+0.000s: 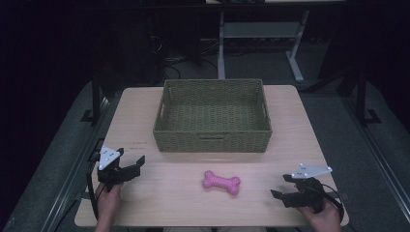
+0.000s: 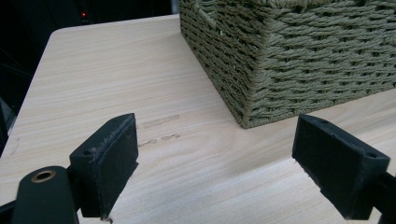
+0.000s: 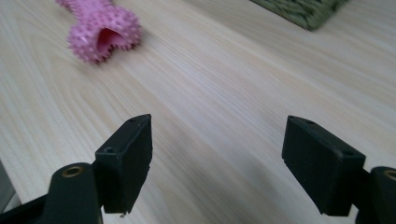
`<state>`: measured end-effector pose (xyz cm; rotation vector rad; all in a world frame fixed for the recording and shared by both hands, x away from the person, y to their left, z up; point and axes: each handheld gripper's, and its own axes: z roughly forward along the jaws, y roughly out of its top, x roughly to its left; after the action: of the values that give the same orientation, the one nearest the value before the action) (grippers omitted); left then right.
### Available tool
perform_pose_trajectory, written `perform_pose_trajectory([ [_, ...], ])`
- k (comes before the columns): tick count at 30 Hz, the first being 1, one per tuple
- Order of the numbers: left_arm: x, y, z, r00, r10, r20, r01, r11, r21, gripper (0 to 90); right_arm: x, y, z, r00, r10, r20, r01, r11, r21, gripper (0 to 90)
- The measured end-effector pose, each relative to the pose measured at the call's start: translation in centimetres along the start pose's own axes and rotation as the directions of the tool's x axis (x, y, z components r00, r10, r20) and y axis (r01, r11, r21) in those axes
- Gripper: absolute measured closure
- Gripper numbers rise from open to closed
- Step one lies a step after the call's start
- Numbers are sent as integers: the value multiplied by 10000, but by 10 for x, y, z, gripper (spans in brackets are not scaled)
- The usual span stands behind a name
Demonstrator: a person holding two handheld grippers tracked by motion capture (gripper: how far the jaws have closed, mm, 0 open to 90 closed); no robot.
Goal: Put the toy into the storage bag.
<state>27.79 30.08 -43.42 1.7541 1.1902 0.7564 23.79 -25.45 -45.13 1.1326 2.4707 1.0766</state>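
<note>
A pink spiky bone-shaped toy (image 1: pixel 221 181) lies on the wooden table (image 1: pixel 169 193) in front of a woven green basket (image 1: pixel 212 140). My left gripper (image 1: pixel 137 164) rests at the table's left front, open, jaws wide with bare wood between them; the basket's corner (image 2: pixel 252 93) rises just ahead of it. My right gripper (image 1: pixel 283 187) sits at the right front, open, pointing left toward the toy. In the right gripper view the toy's knobbed end (image 3: pixel 103 31) lies at the upper left, well beyond the empty jaws (image 3: pixel 217 163).
The basket (image 1: pixel 212 116) is empty inside and takes up the table's middle back. Table edges are close to both hands. Beyond the table stand desk legs (image 1: pixel 295 63) and cables on a dark floor.
</note>
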Motion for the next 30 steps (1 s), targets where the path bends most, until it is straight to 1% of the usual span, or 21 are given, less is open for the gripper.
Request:
perform_pose_trajectory([
  [2,0,1,-1,10000,-10,-22,10,9999,-135,138,5,6,2,9997,-208,-136,210,9997,105,240],
  [3,1,0,-1,10000,-13,-45,13,9999,-99,138,7,9,4,9990,-410,-202,413,9990,162,239],
  [6,1,0,0,9999,10,-155,-11,10000,-64,139,9,13,7,9984,-491,-295,500,9983,299,240],
  [7,2,0,0,9999,-2,-171,1,10000,-57,138,11,17,9,9973,-577,-455,594,9976,368,240],
  [8,2,0,0,9998,10,-175,-11,10000,-50,138,11,17,9,9973,-577,-455,594,9976,368,240],
  [9,2,0,1,9998,34,-203,-34,10000,-16,139,13,20,10,9960,-697,-565,722,9964,440,240],
  [10,2,0,1,9998,34,-203,-34,10000,-16,139,13,20,10,9960,-697,-565,722,9964,440,240],
  [12,2,0,1,9998,50,-171,-49,10000,7,139,15,25,11,9941,-778,-750,813,9957,449,239],
  [14,2,0,0,9998,70,-172,-70,10000,5,139,17,30,13,9921,-899,-871,953,9936,600,239],
  [15,2,0,0,9998,59,-171,-59,10000,-22,138,19,35,14,9891,-1148,-919,1217,9899,724,239],
  [17,2,0,0,9998,59,-185,-60,10000,-4,139,20,37,14,9882,-1211,-937,1284,9887,770,239],
  [19,3,0,0,9999,18,-153,-18,10000,-1,139,22,43,15,9848,-1317,-1134,1422,9857,902,227],
  [20,3,0,0,9999,18,-153,-18,10000,-1,139,22,43,15,9848,-1317,-1134,1422,9857,902,227],
  [21,3,0,0,9999,24,-169,-24,10000,-7,138,23,45,15,9826,-1365,-1258,1491,9841,965,228],
  [24,3,0,1,9998,54,-177,-54,10000,15,139,23,46,17,9802,-1426,-1370,1581,9813,1094,228],
  [26,2,0,2,9998,68,-179,-68,10000,33,138,23,50,20,9763,-1462,-1596,1673,9775,1283,226],
  [28,2,0,2,9998,69,-182,-69,10000,21,138,25,55,21,9704,-1572,-1834,1829,9741,1327,227],
  [29,2,0,2,9997,87,-210,-87,10000,21,138,26,58,21,9688,-1662,-1837,1924,9719,1356,226],
  [30,2,0,2,9997,87,-210,-87,10000,21,139,26,58,21,9688,-1662,-1837,1924,9719,1356,226],
])
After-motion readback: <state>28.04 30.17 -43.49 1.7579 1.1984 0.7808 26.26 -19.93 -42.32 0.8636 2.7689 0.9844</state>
